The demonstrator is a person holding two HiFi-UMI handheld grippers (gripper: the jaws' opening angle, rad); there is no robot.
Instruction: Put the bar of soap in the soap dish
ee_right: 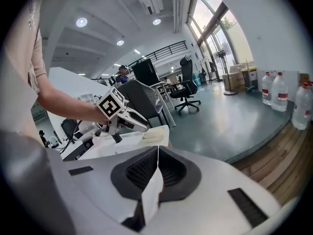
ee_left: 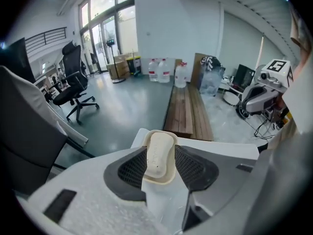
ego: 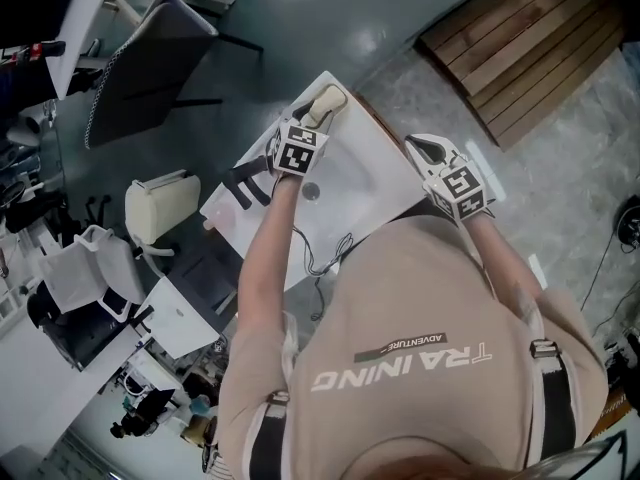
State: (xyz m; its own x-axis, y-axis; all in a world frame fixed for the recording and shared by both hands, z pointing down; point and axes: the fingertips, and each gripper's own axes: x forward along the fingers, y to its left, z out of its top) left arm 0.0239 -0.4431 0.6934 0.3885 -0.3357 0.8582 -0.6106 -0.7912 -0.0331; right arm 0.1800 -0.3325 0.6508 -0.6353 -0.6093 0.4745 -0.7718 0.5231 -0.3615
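left hand-held gripper [ee_left: 160,150], jaws apart, straddles soap [ee_left: 159,159] in dish [ee_left: 157,179]

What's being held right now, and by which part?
Nothing. The left gripper has its jaws apart, flanking the soap lying in the soap dish; the right gripper is shut, empty.

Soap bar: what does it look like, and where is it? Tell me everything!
The soap bar is a pale cream, smooth, rounded oblong. It lies flat inside the cream soap dish, near the far corner of the white table. The left gripper has open jaws on either side; whether they touch it is unclear.
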